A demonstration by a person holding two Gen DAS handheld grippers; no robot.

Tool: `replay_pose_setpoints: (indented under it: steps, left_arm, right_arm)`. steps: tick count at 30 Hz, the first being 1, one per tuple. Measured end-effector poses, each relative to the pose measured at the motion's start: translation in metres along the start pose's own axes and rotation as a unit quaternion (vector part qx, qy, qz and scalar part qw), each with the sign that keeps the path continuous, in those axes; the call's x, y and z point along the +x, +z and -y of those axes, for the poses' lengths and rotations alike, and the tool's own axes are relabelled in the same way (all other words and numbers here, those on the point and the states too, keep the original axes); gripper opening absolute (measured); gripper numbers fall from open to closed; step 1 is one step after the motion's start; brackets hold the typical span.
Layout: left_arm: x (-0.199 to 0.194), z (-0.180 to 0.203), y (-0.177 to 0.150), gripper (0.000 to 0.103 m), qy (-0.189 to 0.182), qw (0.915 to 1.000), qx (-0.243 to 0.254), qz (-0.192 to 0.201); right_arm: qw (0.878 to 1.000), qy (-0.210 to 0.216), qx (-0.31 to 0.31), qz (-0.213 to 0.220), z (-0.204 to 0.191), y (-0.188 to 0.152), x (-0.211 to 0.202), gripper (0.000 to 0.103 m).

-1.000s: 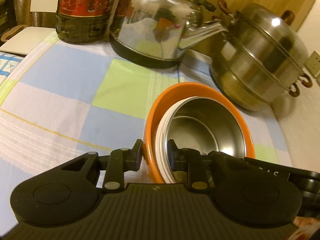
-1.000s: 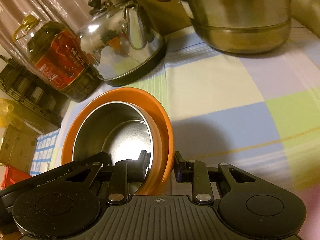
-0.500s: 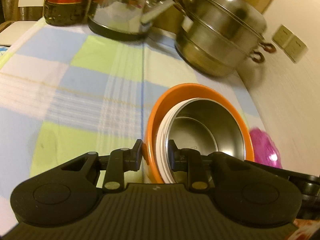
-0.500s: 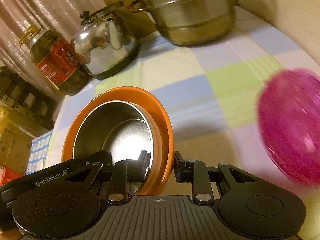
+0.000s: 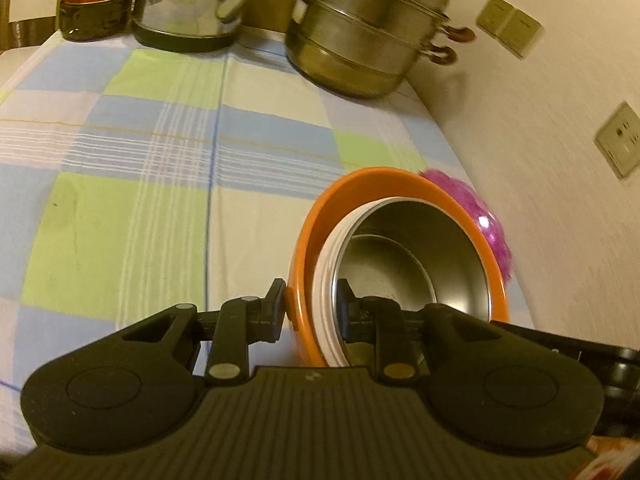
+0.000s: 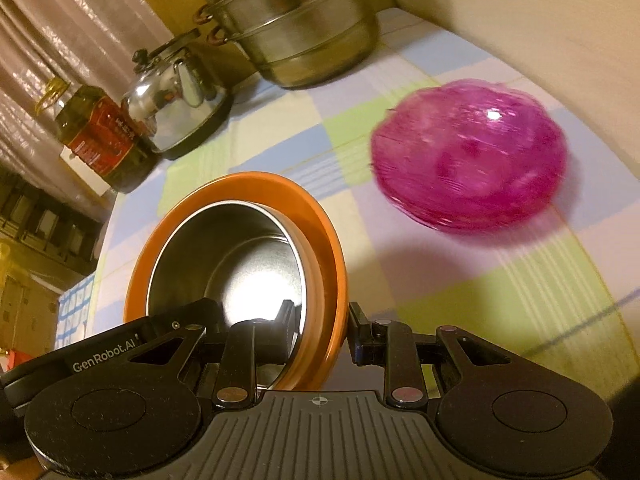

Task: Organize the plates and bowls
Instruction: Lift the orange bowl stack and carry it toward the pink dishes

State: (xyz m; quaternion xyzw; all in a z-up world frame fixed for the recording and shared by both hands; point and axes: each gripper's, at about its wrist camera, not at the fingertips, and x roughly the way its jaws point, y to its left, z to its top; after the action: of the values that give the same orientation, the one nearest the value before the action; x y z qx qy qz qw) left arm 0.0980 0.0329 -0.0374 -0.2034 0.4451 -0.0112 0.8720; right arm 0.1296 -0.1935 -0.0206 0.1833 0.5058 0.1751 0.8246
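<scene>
Claws (image 5: 312,308) (image 6: 320,330) clamp orange bowl (image 5: 308,240) near blurred, seemingly pink dish (image 6: 468,156).

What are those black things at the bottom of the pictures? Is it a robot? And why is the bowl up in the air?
No robot: a person holds a hand-held gripper in each hand, with a camera on each. One picture looks out from the left hand-held gripper, the other from the right hand-held gripper. Each pinches one side of the orange bowl, which has a steel bowl nested inside, so together they carry it above the checked tablecloth. On the cloth sit a pink dish, a steamer pot, a kettle and an oil bottle.
</scene>
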Motion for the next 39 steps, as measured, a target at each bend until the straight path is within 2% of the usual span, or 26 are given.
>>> replay_pose_setpoints:
  steps: [12,23,30,39]
  left_arm:
    - [-0.015,0.043,-0.025,0.023,-0.009,0.9995,0.029,-0.008]
    - [-0.009,0.068,-0.029,0.023,-0.017,0.9985,0.050,-0.017]
    - [0.002,0.090,-0.021,0.023,-0.027,0.9972,0.066,-0.021]
    - [0.032,0.120,0.006,0.023,-0.043,0.9956,0.079,-0.026]
  right_arm:
    - [1.000,-0.007,0.014,0.010,0.031,-0.018,-0.044,0.027]
    - [0.999,-0.011,0.032,0.021,0.054,-0.021,-0.062,0.027]
    - [0.998,-0.016,0.047,0.033,0.070,-0.011,-0.073,0.027]
    - [0.997,-0.023,0.061,0.045,0.092,0.024,-0.072,0.027]
